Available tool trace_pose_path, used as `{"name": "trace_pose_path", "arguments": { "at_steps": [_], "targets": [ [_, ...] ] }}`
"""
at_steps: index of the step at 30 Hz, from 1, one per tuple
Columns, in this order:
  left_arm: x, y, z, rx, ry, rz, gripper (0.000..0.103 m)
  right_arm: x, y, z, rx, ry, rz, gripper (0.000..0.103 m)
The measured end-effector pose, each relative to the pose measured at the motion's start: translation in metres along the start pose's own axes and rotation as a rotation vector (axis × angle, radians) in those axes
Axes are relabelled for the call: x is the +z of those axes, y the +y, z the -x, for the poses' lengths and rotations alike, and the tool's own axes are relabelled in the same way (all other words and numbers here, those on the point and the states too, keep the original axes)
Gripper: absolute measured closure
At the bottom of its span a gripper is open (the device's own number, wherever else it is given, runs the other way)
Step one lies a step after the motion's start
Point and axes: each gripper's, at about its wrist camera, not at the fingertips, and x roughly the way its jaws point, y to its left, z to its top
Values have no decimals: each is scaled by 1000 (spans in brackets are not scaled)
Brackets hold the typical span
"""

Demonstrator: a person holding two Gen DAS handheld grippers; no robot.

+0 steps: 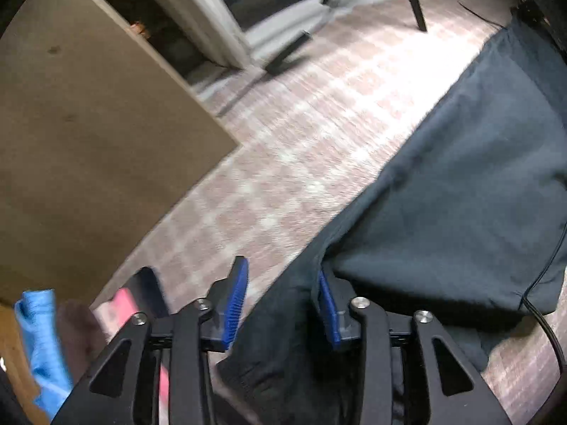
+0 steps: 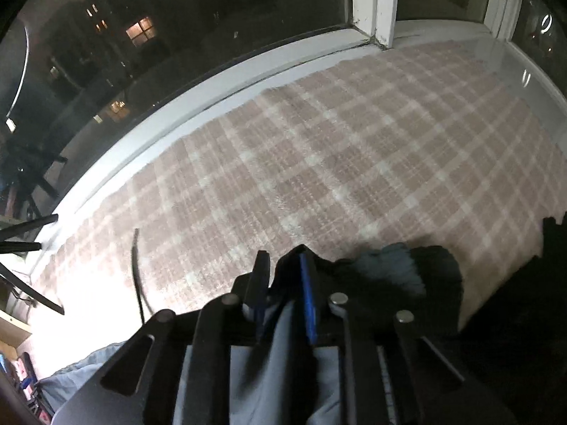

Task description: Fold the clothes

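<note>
A dark blue-grey garment [image 1: 460, 194] lies spread on the pink checked carpet, filling the right of the left wrist view. My left gripper [image 1: 281, 301] is open, its blue pads [image 1: 235, 304] wide apart, with a dark cuffed sleeve [image 1: 276, 347] of the garment lying between them. In the right wrist view my right gripper [image 2: 283, 283] is shut on a fold of the garment [image 2: 290, 347], whose dark bunched edge [image 2: 400, 269] sticks out to the right of the fingers.
A brown board or cabinet side [image 1: 81, 141] stands at the left. Blue cloth [image 1: 39, 340] and a pink item [image 1: 117, 308] lie at lower left. A black cable [image 1: 545, 326] crosses the garment. Chair legs [image 1: 414, 3] stand far off. A window with a white sill [image 2: 198, 92] borders the carpet [image 2: 319, 163].
</note>
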Motion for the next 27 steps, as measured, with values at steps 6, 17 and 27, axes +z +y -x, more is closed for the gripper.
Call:
{"name": "trace_pose_path", "arguments": {
  "at_steps": [6,17,27],
  "targets": [
    [-41,12,53,26,-84,-6,49,-17,6,55,-99,-100,134,75],
    [32,16,-28,-22,-2,91,65,-16,-8,66,-188,-84,36,75],
    [-82,-22,69,-78,-118,28,50,-159,184,83,198,14,742,63]
  ]
}}
